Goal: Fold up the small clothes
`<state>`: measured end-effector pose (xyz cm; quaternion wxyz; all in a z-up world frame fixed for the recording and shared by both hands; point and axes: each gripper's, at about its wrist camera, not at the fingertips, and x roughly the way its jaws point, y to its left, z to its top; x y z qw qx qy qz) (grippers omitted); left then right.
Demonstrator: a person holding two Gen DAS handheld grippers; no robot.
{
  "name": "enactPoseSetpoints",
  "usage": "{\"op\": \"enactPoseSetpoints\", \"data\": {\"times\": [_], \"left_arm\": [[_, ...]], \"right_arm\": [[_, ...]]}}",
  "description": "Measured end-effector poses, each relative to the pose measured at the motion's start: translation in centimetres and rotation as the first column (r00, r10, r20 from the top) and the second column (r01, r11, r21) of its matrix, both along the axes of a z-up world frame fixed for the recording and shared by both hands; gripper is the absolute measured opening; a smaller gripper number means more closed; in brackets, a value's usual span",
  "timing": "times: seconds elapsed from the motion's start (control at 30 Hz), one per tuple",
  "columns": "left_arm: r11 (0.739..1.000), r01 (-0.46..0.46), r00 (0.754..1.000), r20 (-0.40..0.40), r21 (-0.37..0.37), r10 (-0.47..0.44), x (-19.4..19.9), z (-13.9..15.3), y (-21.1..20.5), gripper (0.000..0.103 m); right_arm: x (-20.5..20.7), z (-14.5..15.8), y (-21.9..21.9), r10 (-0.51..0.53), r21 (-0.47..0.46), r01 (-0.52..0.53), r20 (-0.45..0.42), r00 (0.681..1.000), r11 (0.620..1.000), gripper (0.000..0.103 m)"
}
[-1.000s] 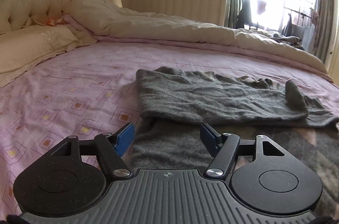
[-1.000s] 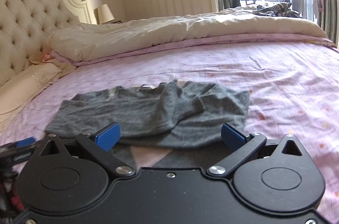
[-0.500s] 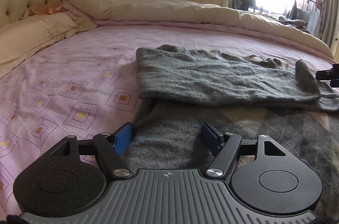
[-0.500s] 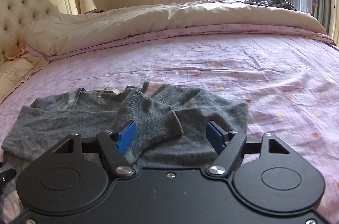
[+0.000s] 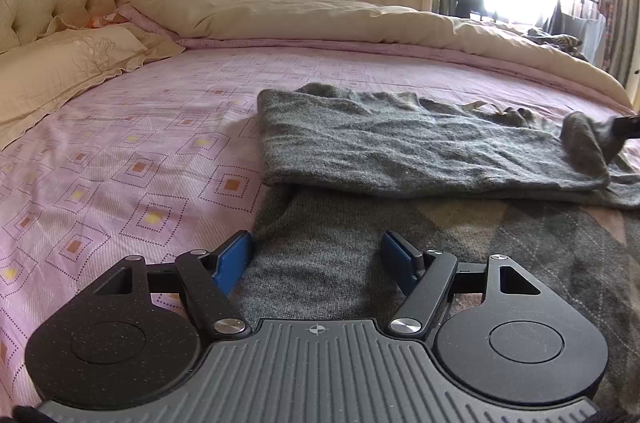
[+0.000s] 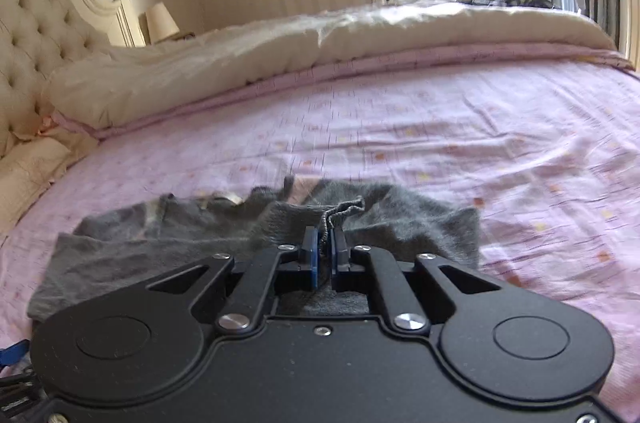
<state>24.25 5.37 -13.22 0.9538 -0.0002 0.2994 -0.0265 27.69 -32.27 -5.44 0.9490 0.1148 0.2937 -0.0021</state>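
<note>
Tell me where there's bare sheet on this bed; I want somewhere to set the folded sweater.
Free: the pink patterned sheet between the cream pillow and the grey knit sweater, and the stretch right of the sweater toward the rolled cream duvet. Crowded: the near middle, where the open left gripper hovers over the sweater and the right gripper pinches its cuff.

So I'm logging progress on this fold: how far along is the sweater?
Done: one side of the grey sweater already lies folded over its body on the bed. In hand: the right tongs are shut on the sleeve cuff; the left tongs hang open over the near hem. Left: laying that sleeve across and folding the hem up; the lower body lies flat.
</note>
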Motion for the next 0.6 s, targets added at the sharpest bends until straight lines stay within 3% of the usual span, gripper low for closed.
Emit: {"op": "enactPoseSetpoints", "data": {"times": [0.13, 0.33, 0.4, 0.47, 0.53, 0.57, 0.6], "left_arm": [[1.000, 0.000, 1.000, -0.001, 0.002, 0.000, 0.1, 0.0, 0.0, 0.071], [1.000, 0.003, 1.000, -0.004, -0.005, -0.003, 0.1, 0.0, 0.1, 0.070], [1.000, 0.008, 1.000, -0.006, -0.014, -0.008, 0.1, 0.1, 0.2, 0.071], [0.999, 0.016, 1.000, -0.009, -0.043, -0.017, 0.0, 0.4, 0.7, 0.071], [0.997, 0.029, 0.999, -0.016, -0.066, -0.030, -0.2, 0.9, 1.1, 0.071], [0.997, 0.038, 0.999, -0.020, -0.069, -0.039, -0.3, 1.2, 1.2, 0.071], [0.997, 0.048, 0.999, -0.017, -0.067, -0.049, -0.4, 1.7, 1.3, 0.071]], "right_arm": [[-2.5, 0.6, -0.9, -0.048, -0.020, 0.048, -0.018, 0.999, 0.999, 0.012], [-3.7, -2.0, -2.4, -0.115, -0.048, 0.110, -0.116, 0.987, 0.993, 0.012], [-4.3, -1.9, -2.4, -0.121, -0.047, 0.117, -0.093, 0.988, 0.992, 0.021], [-4.7, -1.4, -1.9, -0.103, -0.065, 0.099, -0.061, 0.993, 0.993, 0.021], [-4.6, -0.9, -1.5, -0.076, -0.074, 0.073, -0.035, 0.997, 0.995, 0.039], [-4.5, -0.7, -1.4, -0.060, -0.069, 0.059, -0.022, 0.998, 0.996, 0.053], [-4.3, -0.6, -1.4, -0.043, -0.060, 0.043, -0.011, 0.999, 0.997, 0.060]]}}
